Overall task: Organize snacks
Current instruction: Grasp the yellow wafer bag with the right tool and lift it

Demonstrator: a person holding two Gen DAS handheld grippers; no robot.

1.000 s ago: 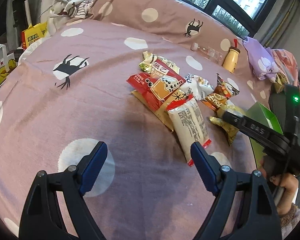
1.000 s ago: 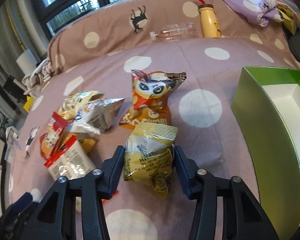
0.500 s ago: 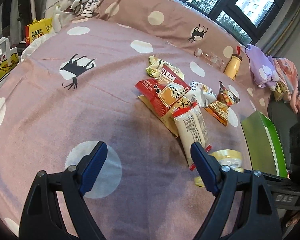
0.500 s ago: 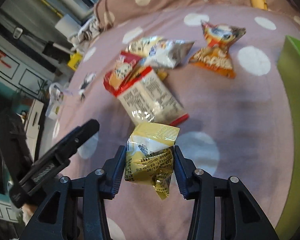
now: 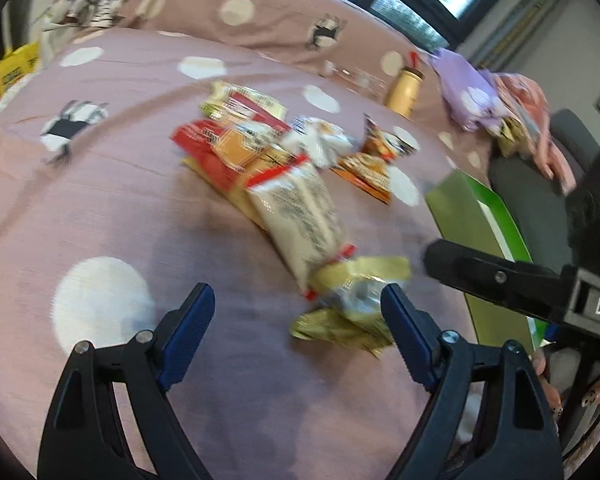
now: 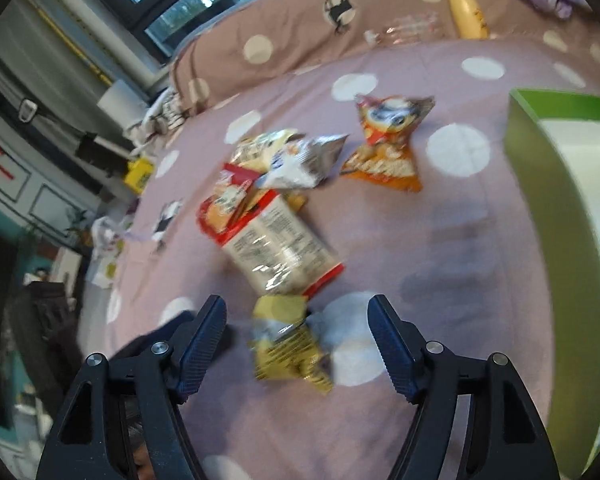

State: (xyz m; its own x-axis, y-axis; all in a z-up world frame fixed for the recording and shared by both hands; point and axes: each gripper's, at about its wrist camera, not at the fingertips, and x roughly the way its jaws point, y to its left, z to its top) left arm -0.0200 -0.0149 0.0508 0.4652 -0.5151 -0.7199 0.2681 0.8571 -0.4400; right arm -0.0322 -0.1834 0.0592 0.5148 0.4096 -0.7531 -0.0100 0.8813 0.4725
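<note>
A yellow snack bag (image 6: 288, 346) lies loose on the pink bedspread between the fingers of my right gripper (image 6: 298, 342), which is open and no longer touches it. In the left wrist view the same bag (image 5: 352, 304) lies just inside the right finger of my left gripper (image 5: 296, 328), which is open and empty. A white-and-red packet (image 5: 300, 216) lies just beyond it, also seen in the right wrist view (image 6: 280, 252). Several more snack bags (image 5: 240, 140) are piled behind. The green box (image 6: 556, 200) stands at the right, open.
An orange owl-print bag (image 6: 384, 148) lies apart toward the box. A yellow bottle (image 6: 466, 12) and a clear bottle (image 6: 404, 28) lie against the pillow. My right gripper's arm (image 5: 512, 284) crosses the left view's right side. Clothes (image 5: 476, 96) are heaped far right.
My right gripper has opened and let the yellow bag drop onto the bed near the white-and-red packet. The left gripper moved closer to it. Both views are motion-blurred.
</note>
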